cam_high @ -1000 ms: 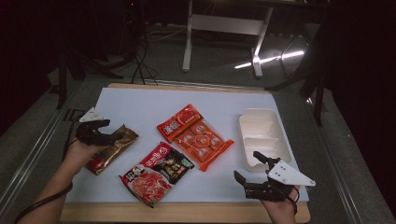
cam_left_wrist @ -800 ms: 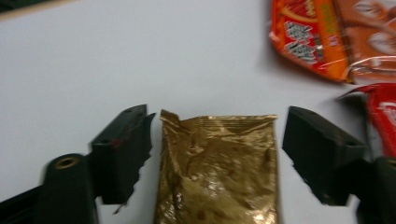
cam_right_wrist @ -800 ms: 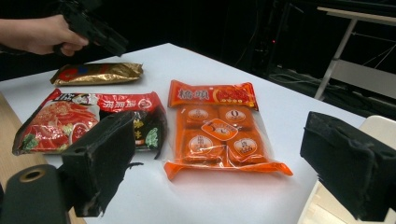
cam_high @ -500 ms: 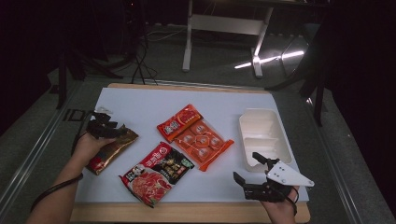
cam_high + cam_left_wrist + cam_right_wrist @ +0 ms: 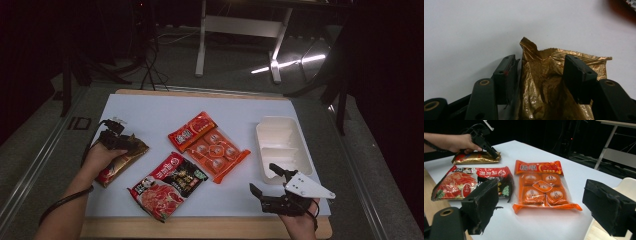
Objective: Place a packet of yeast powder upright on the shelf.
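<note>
1. White sheet (image 5: 150, 115) over a wooden table (image 5: 210, 227), dark room, metal stand (image 5: 240, 25) behind.
2. Gold snack pouch (image 5: 544, 82) at the sheet's left edge, between the left gripper (image 5: 540, 72) jaws, just been closing, pads not clearly pressing.
3. Right gripper (image 5: 272, 185) near the front edge, gaping wide, nothing in it.
</note>
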The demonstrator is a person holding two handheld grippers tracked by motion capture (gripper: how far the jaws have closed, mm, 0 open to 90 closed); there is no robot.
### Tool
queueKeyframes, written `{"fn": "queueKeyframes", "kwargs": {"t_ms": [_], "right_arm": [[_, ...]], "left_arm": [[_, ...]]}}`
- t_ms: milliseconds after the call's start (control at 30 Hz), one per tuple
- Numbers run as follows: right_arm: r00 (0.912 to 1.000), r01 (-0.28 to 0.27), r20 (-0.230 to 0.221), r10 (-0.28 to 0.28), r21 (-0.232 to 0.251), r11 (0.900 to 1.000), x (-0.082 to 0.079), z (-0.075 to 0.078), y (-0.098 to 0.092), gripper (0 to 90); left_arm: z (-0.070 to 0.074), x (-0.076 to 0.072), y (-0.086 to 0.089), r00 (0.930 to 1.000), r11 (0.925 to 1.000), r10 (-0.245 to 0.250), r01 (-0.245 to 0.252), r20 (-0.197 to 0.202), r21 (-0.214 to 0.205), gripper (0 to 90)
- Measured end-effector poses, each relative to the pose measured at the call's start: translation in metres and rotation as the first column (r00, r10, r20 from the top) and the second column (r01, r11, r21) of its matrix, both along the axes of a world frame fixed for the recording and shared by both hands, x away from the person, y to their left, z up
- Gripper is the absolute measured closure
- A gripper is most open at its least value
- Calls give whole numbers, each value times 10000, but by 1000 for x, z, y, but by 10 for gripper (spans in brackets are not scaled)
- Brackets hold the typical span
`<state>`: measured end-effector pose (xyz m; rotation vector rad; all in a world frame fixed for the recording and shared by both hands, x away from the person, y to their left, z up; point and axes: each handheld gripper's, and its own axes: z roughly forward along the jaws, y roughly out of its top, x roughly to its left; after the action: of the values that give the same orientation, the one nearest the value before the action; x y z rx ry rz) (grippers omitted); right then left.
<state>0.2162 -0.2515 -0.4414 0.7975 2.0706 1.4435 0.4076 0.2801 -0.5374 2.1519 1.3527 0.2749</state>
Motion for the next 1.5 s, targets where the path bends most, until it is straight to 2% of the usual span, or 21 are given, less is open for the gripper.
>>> {"fn": "queueKeyframes", "kwargs": {"t_ms": [67,200,233,300,367,467,667,733,800,933,967,1033,1067,1133,1267,1333,1367,1433,1500], "right_arm": [[10000,-22,2,22,-19,10000,0,0,0,133],[10000,12,27,-12,-41,10000,0,0,0,133],[10000,29,34,-29,-50,10000,0,0,0,133],[10000,65,14,-65,-52,10000,0,0,0,133],[10000,81,19,-81,-96,9999,0,0,0,133],[9999,128,2,-128,-74,9999,0,0,0,135],[10000,94,-1,-94,-98,9999,0,1,1,135],[10000,73,-16,-73,-80,9999,0,0,1,139],[10000,39,-80,-38,77,10000,0,1,0,139],[9999,-35,-156,39,274,9996,1,1,-1,133],[9998,-67,-170,72,302,9995,1,1,-1,128],[10000,-41,-88,44,389,9992,1,2,-1,125],[9999,-122,-104,127,417,9991,0,2,-1,103],[9998,-126,-114,130,338,9993,0,2,-1,103],[9998,-67,-192,71,228,9997,2,1,0,103],[9999,-24,-97,28,395,9992,1,2,-2,103],[9999,-85,-114,90,418,9991,1,3,-2,104],[9994,-46,340,34,362,9993,0,5,-3,116],[9972,56,751,-51,-63,10000,1,7,-5,134]], "left_arm": [[1,0,-6,10000,9993,-66,67,-6,369,520],[5,1,-13,9999,9954,57,-44,-124,955,566],[5,1,-15,9999,9937,140,-130,-79,1115,604],[6,0,-18,9999,9862,25,-51,162,1656,747],[6,-1,-19,9996,9841,93,-141,277,1769,815],[7,-4,-17,9992,9876,91,-151,389,1565,884],[13,-12,-8,9973,9951,452,-500,582,855,900],[17,-16,-6,9953,9950,517,-583,816,813,900],[22,-22,-4,9932,9972,534,-585,1038,462,900],[31,-30,3,9882,9969,780,-790,1317,26,900],[33,-32,5,9878,9968,790,-764,1345,-251,900],[38,-36,7,9859,9966,770,-715,1485,-417,900],[40,-38,8,9851,9958,715,-617,1561,-671,900],[46,-43,8,9820,9953,726,-601,1745,-762,900],[60,-51,5,9753,9893,586,-282,2128,-1430,900],[66,-54,1,9725,9879,516,-164,2273,-1540,900],[70,-56,-1,9700,9814,509,-44,2376,-1921,900],[76,-59,-7,9653,9720,448,173,2573,-2344,900],[83,-62,-15,9586,9619,229,561,2837,-2674,900]]}}
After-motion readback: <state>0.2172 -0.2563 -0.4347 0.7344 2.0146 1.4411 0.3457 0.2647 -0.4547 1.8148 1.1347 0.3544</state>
